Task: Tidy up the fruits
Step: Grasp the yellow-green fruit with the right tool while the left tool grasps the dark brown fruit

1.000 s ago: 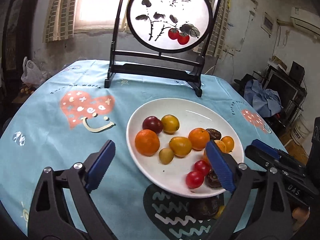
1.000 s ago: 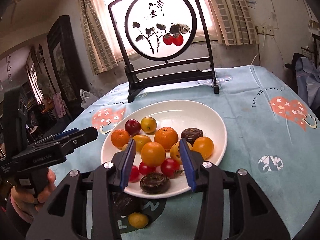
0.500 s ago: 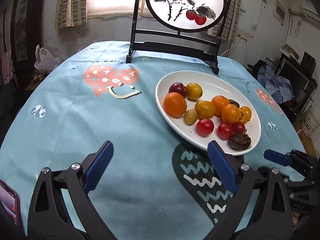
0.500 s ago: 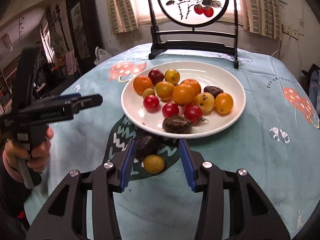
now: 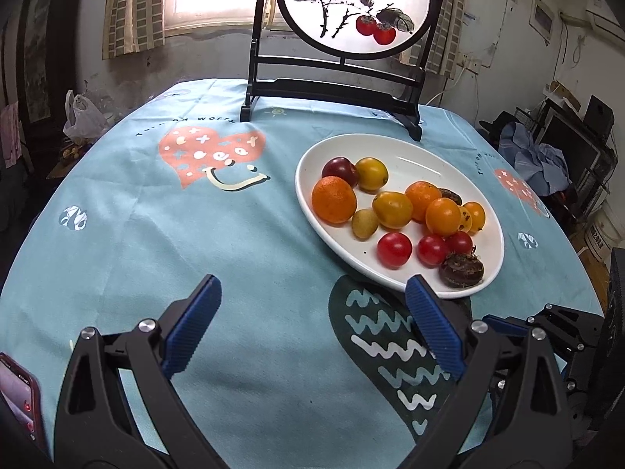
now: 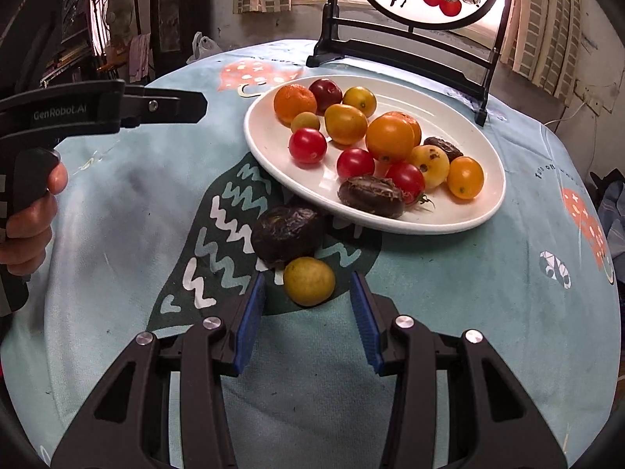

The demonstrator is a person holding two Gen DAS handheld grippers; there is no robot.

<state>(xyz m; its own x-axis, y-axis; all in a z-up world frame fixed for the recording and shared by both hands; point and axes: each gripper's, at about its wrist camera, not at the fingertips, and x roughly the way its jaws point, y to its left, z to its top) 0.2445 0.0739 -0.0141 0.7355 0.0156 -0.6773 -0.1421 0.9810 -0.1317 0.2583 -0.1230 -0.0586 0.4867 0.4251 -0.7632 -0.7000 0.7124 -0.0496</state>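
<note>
Right gripper: your right gripper (image 6: 308, 312) pointed down at the tablecloth (image 6: 449, 293) with its blue pads apart and nothing clamped; the yellow fruit (image 6: 309, 280) lay just ahead of the tips, in line with the gap, touching neither pad.
Left gripper: your left gripper (image 5: 312, 324) was spread wide over bare cloth, holding nothing, its right pad just short of the plate's near rim.
Loose fruit: the yellow fruit sat on the cloth, touching the dark wrinkled fruit (image 6: 287, 232) behind it; that one lay right against the near edge of the white plate (image 6: 461, 125).
Plate: it held oranges, yellow fruits, red tomatoes, a dark red plum (image 6: 325, 91) and brown wrinkled pieces.
Backdrop: the round painted screen (image 5: 355, 4) stood behind the plate.
Your hand: your left hand (image 6: 29, 226) gripped the left tool's handle.
</note>
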